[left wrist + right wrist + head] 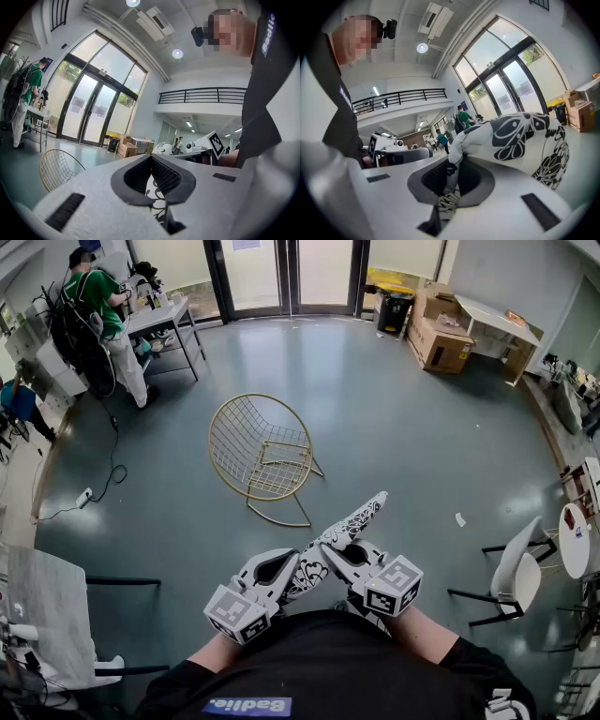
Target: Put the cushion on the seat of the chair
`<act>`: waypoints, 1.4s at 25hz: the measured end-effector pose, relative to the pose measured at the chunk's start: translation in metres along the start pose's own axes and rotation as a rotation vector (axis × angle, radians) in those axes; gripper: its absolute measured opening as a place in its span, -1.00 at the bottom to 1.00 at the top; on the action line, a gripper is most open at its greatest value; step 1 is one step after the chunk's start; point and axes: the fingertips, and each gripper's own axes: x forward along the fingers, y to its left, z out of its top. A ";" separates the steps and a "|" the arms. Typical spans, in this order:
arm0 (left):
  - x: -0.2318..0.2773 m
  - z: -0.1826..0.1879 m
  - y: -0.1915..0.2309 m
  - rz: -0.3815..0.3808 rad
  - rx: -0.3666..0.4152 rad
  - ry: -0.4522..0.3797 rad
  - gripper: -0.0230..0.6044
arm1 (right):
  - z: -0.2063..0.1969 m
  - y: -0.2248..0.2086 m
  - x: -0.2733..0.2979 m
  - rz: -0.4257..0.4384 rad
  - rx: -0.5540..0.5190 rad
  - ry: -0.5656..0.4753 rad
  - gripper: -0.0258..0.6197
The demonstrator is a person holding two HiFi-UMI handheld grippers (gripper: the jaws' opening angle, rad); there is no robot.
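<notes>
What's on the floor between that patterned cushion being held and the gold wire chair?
Nothing: in the head view only bare grey floor separates the cushion from the chair.

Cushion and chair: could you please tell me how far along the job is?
Done: the cushion is picked up. In hand: the left gripper and right gripper both have jaws shut on it, holding it off the floor, short of the chair. Left: carry it over and lay it on the bare wire seat.
</notes>
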 end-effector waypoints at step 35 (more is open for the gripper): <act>0.056 -0.004 -0.011 0.086 0.031 0.018 -0.88 | 0.009 -0.065 -0.032 0.063 0.044 -0.024 -0.81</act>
